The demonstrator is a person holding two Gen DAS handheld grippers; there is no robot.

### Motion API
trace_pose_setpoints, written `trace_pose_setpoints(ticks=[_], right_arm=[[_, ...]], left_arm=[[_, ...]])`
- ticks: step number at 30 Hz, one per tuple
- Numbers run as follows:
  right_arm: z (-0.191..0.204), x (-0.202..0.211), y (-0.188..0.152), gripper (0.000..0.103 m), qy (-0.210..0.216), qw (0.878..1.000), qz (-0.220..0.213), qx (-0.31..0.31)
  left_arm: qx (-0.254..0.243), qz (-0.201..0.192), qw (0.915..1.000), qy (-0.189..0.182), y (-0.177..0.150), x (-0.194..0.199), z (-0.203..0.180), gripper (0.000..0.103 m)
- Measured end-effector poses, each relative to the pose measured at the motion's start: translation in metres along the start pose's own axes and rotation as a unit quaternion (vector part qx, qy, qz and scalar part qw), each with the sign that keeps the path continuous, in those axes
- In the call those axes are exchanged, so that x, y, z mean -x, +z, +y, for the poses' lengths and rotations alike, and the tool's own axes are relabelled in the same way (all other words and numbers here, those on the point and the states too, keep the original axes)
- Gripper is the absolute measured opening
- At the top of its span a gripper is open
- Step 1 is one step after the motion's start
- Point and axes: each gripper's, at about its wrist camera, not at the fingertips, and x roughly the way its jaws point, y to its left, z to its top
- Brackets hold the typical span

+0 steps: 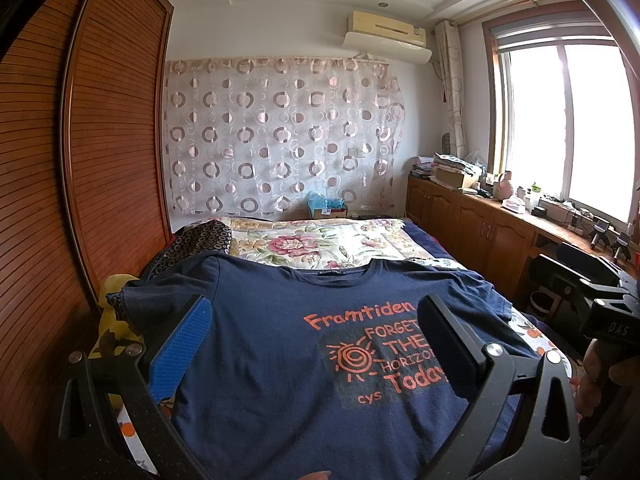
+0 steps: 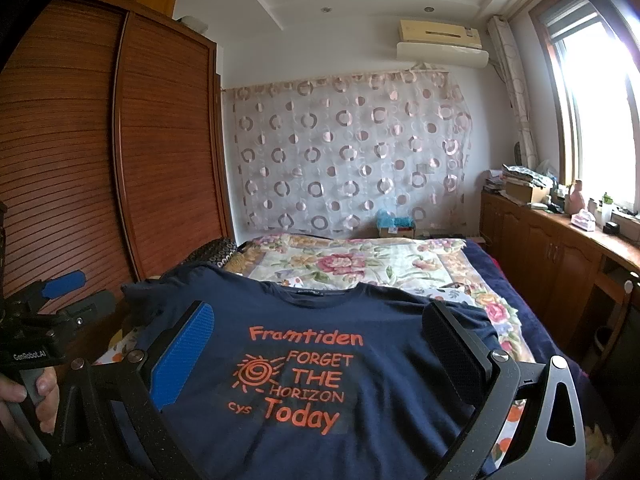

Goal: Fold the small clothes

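Observation:
A navy T-shirt (image 1: 260, 328) (image 2: 372, 320) with orange print lies spread flat, front up, on the bed, collar toward the far wall and sleeves out to both sides. My left gripper (image 1: 316, 312) hovers above the shirt's chest, wide open, with nothing between its blue-padded finger and its black finger. My right gripper (image 2: 320, 320) also hangs open over the chest print, empty. In the right wrist view the left gripper's body (image 2: 44, 320) shows at the far left, held by a hand (image 2: 24, 396). In the left wrist view the right gripper's body (image 1: 600, 300) shows at the right edge.
A floral quilt (image 1: 320, 240) covers the bed beyond the shirt. A wooden louvred wardrobe (image 1: 100, 160) stands close on the left. Low wooden cabinets (image 1: 480, 224) with clutter run under the window on the right. A patterned dark cloth (image 1: 200, 240) lies at the bed's far left.

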Motion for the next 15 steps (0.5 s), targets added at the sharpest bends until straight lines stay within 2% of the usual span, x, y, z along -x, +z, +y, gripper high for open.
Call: trace_pose_setpoints(ticks=[15], right_arm=[[0.000, -0.003, 0.000, 0.103, 0.004, 1.000, 0.003, 0.000]], left_arm=[[0.001, 0.002, 1.0000, 0.000, 0.011, 0.007, 0.001, 0.103]])
